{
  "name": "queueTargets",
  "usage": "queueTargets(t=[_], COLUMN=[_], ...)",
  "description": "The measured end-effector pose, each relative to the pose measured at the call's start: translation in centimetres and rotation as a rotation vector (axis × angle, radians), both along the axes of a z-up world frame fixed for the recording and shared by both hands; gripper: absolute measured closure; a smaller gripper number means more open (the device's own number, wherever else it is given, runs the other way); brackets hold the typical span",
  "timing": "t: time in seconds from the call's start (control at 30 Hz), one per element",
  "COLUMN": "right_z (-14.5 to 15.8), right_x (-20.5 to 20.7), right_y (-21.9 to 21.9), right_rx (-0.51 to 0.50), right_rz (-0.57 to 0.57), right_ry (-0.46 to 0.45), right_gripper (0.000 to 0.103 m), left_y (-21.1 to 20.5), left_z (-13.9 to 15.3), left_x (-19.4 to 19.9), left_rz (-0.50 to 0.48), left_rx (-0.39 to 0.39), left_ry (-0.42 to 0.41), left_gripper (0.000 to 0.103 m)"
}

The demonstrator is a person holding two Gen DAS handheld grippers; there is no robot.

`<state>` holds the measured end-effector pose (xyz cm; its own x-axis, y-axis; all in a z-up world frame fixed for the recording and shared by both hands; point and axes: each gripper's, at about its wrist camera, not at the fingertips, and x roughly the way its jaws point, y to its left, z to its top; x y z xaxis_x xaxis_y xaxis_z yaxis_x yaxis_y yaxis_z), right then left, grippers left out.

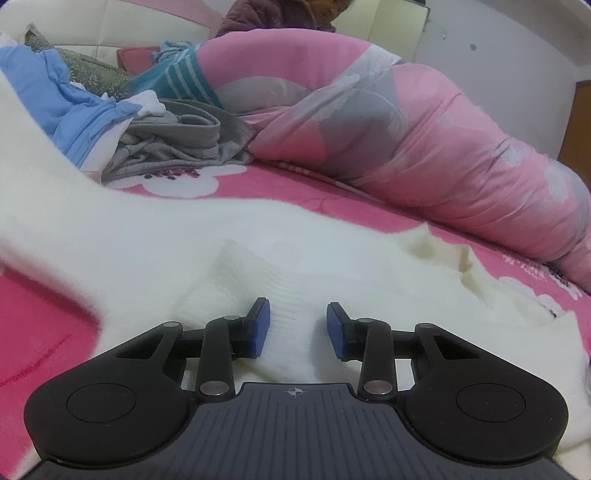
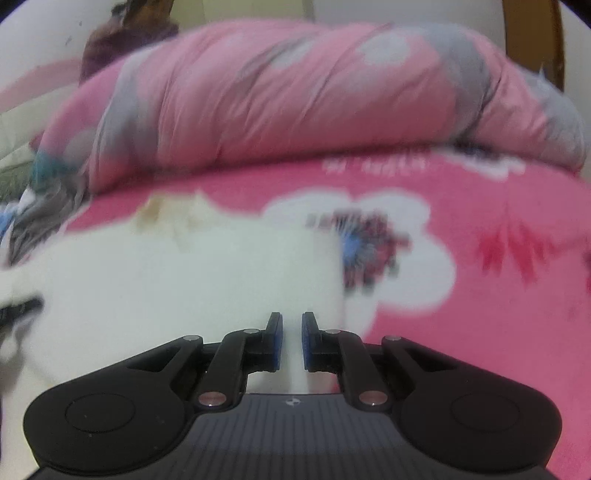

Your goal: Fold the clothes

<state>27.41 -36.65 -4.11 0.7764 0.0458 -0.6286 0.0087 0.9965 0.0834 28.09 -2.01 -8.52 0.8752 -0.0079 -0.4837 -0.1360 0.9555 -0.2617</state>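
Note:
A white knit sweater (image 1: pixel 155 236) lies spread on the pink flowered bedsheet (image 1: pixel 277 184). My left gripper (image 1: pixel 298 326) hovers low over the sweater's ribbed middle, open, with nothing pinched between its blue pads. In the right wrist view the same white sweater (image 2: pixel 177 280) fills the lower left, and its right edge runs down into my right gripper (image 2: pixel 292 341). That gripper's blue pads stand a narrow gap apart, closed on a strip of the white fabric. The right wrist view is blurred by motion.
A rolled pink and grey quilt (image 1: pixel 424 122) lies along the far side of the bed (image 2: pixel 480 229). A heap of grey, blue and teal-striped clothes (image 1: pixel 173 136) sits at the far left. A person in dark red (image 1: pixel 273 14) is behind the quilt.

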Motion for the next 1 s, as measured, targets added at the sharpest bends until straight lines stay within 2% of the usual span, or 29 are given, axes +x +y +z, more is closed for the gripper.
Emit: queueTargets(t=[0.07, 0.17, 0.2, 0.3, 0.37, 0.5, 0.57, 0.63, 0.7, 0.73, 0.8, 0.87, 0.93, 1.0], right_z=[-0.1, -2.8, -3.6, -2.7, -1.4, 1.0, 0.5, -1.6, -2.9, -2.4, -0.6, 0.9, 1.1, -1.1], right_x=[2.8, 7.3, 8.5, 8.7, 7.1, 0.8, -2.8, -4.7, -6.1, -6.1, -5.9, -6.2, -5.8, -4.6], right_y=[0.1, -1.2, -1.9, -4.6, -5.8, -4.0, -1.6, 0.4, 1.9, 2.4, 2.9, 4.1, 5.8, 6.5], right_rx=[-0.033, 0.003, 0.026, 0.196, 0.246, 0.221, 0.155, 0.033, -0.091, -0.104, -0.019, 0.068, 0.079, 0.049], right_rz=[-0.015, -0.052, -0.072, -0.17, -0.209, -0.092, -0.002, 0.04, 0.05, 0.021, -0.014, 0.029, 0.055, 0.033], right_ry=[-0.023, 0.041, 0.062, 0.036, 0.02, 0.009, 0.034, 0.075, 0.009, 0.01, -0.007, -0.066, -0.077, -0.009], right_gripper=[0.091, 0.094, 0.095, 0.093, 0.093, 0.092, 0.092, 0.092, 0.092, 0.091, 0.091, 0.091, 0.09, 0.086], left_y=[0.1, 0.2, 0.3, 0.4, 0.3, 0.4, 0.4, 0.4, 0.3, 0.3, 0.3, 0.4, 0.5, 0.6], left_z=[0.0, -0.1, -0.1, -0.1, -0.1, -0.1, -0.1, -0.1, -0.2, -0.2, -0.2, -0.3, -0.3, -0.4], left_x=[0.0, 0.0, 0.0, 0.0, 0.0, 0.1, 0.1, 0.2, 0.3, 0.3, 0.3, 0.2, 0.2, 0.2], left_rz=[-0.002, -0.004, -0.004, -0.006, -0.006, -0.007, -0.008, -0.008, -0.009, -0.009, -0.009, -0.01, -0.01, -0.011], left_rx=[-0.005, -0.013, -0.017, -0.022, -0.022, -0.029, -0.029, -0.031, -0.027, -0.024, -0.025, -0.03, -0.036, -0.041], left_ry=[-0.001, -0.003, -0.004, -0.005, -0.005, -0.003, 0.0, 0.003, 0.008, 0.009, 0.008, 0.007, 0.006, 0.005], left_gripper=[0.067, 0.067, 0.067, 0.067, 0.067, 0.067, 0.067, 0.067, 0.067, 0.067, 0.067, 0.067, 0.067, 0.067])
